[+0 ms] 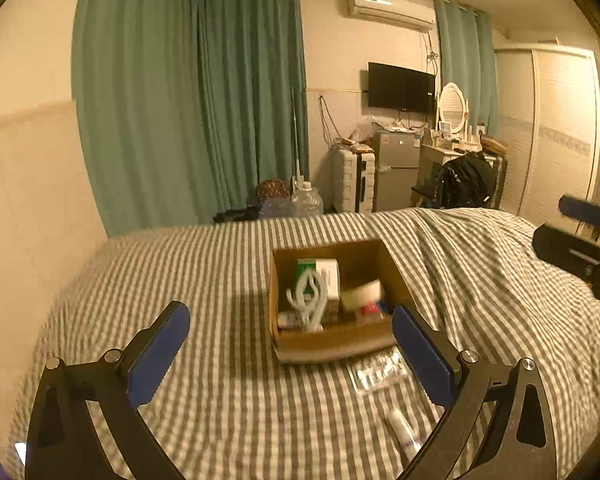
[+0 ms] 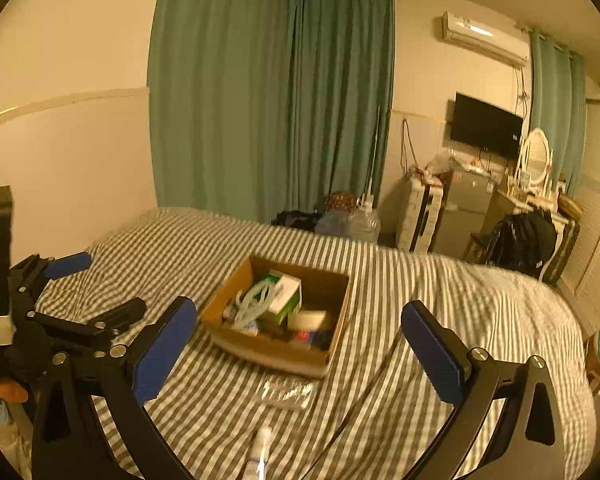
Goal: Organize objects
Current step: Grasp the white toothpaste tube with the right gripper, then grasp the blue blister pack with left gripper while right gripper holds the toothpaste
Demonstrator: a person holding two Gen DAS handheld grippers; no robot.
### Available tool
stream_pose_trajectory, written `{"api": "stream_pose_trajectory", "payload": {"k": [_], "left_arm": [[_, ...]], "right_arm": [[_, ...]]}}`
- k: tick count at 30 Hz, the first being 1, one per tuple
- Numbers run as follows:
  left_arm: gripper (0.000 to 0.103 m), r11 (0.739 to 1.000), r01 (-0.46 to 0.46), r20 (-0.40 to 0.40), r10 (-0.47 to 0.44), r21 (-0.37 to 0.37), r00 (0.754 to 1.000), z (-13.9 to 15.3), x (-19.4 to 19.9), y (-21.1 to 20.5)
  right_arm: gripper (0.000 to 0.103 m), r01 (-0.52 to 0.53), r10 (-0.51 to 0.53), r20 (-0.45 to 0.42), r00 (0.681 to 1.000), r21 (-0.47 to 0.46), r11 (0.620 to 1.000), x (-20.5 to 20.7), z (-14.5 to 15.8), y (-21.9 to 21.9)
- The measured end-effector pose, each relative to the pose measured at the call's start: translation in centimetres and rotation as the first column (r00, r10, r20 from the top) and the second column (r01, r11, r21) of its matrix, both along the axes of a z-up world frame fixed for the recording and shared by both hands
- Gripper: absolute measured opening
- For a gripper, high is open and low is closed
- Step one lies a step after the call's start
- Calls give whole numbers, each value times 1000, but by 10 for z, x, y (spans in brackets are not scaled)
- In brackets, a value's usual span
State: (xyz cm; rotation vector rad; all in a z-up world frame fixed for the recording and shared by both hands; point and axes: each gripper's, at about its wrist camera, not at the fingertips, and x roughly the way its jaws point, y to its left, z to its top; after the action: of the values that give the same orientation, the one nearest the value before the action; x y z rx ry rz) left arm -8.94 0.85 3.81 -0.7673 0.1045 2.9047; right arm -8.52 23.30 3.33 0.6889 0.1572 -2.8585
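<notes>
An open cardboard box sits on the striped bed and holds a green-and-white carton, a coiled white cable and other small items. A clear plastic packet lies just in front of the box. A small white tube lies nearer to me. My left gripper is open above the bed before the box. My right gripper is open too, with nothing between its fingers. In the right wrist view the left gripper shows at the left, in a hand.
The bed wears a grey-and-white striped cover and meets a cream wall on the left. Beyond its far edge stand green curtains, a large water bottle, a white suitcase, a small fridge and a dressing table.
</notes>
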Motion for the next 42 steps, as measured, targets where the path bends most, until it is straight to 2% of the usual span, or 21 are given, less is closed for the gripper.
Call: {"api": "stream_pose_trajectory", "payload": {"k": [3,6,9,12,16,18,21,23,24,26,29,34,39,42], "left_arm": [[103,998,-32,33,31,49,999,-28,15,-11],[103,994,-78,64,73,73,995,-62,23,-18],[103,992,-120,106,115,45,988,-102,26,-19],[103,994,-109,167,106,7,980,-141,28,-17],[103,994,-102,217,107,-37,970,-173,26,-11],[103,994,-99,242,109,-55,964,-186,26,-9],[103,993,-102,263,114,-60,958,-196,26,-9],[103,992,-107,270,122,-68,955,-198,26,-9],[103,992,-106,272,121,-67,955,-198,27,-9],[103,992,-104,275,118,-67,954,-199,27,-9],[103,992,-100,281,117,-74,953,-201,25,-7],[103,993,-91,300,109,-74,948,-202,20,-5],[103,997,-56,326,73,-60,942,-196,3,11],[103,998,-12,316,31,-62,948,-189,-12,31]], "right_arm": [[103,-5,6,55,998,-11,1000,4,-35,-3],[103,0,-1,126,992,11,1000,0,-88,-11],[103,4,-14,211,977,49,999,-8,-140,-16],[102,31,-50,297,954,69,997,-18,-187,-17],[93,13,-46,411,910,83,996,-28,-233,-22],[84,4,-46,447,893,94,996,-31,-244,-23],[75,-7,-33,480,877,81,997,-30,-256,-23],[62,-22,-22,503,864,82,996,-30,-261,-25],[58,-28,-21,511,859,87,996,-29,-263,-26],[41,-43,-10,528,849,88,995,-31,-266,-31],[26,-64,5,547,837,90,994,-34,-270,-34],[26,-63,16,527,850,71,995,-31,-255,-29],[26,-11,-24,434,901,79,997,-34,-210,-5],[26,26,-61,376,924,99,995,-44,-183,14]]}}
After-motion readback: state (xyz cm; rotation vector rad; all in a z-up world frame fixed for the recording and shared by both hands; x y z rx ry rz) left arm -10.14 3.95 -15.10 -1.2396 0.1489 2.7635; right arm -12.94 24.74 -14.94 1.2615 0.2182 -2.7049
